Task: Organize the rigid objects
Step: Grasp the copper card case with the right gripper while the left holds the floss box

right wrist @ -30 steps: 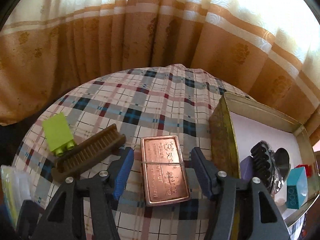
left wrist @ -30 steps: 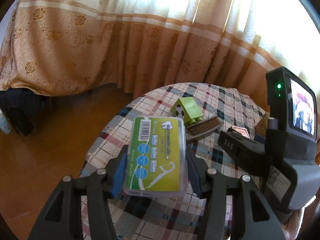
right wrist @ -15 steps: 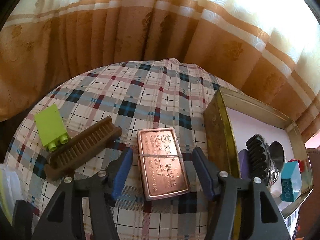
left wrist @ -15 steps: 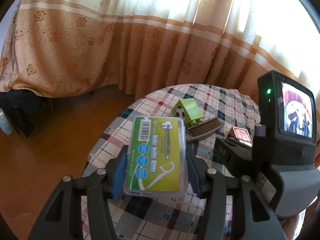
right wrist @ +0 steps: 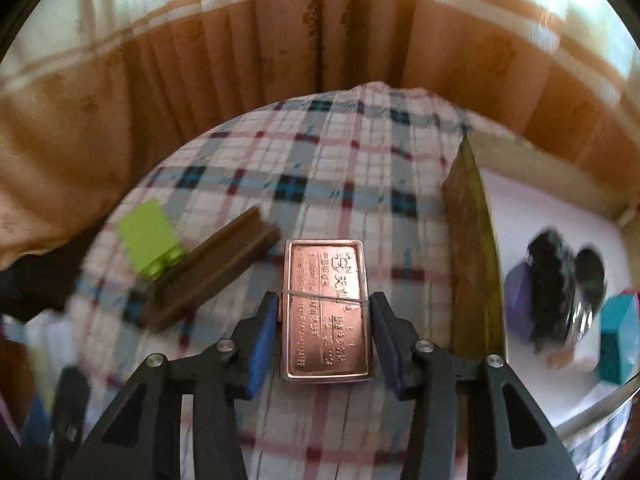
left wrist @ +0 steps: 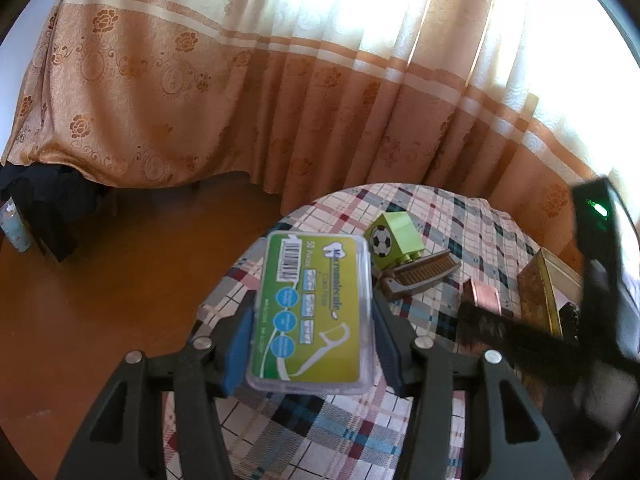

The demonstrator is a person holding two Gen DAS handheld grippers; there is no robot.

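Note:
My left gripper [left wrist: 312, 328] is shut on a green dental floss box [left wrist: 310, 312] and holds it above the round checked table [left wrist: 320, 420]. My right gripper [right wrist: 324, 332] has closed around a copper metal tin [right wrist: 325, 312], its blue pads touching the tin's two long sides. The tin also shows in the left wrist view [left wrist: 486, 294]. A green toy block [right wrist: 150, 240] and a brown brush [right wrist: 212, 276] lie to the left of the tin. The gold box [right wrist: 470, 248] stands to its right.
The gold box holds a black hair clip [right wrist: 554, 300], a purple block [right wrist: 518, 296] and a teal block [right wrist: 620, 340]. Orange curtains [left wrist: 240, 100] hang behind the table. The wooden floor [left wrist: 100, 300] lies to the left.
My right gripper has moved forward and closed its jaws onto the copper tin. My left gripper has held the floss box steady, with the view shifted a little.

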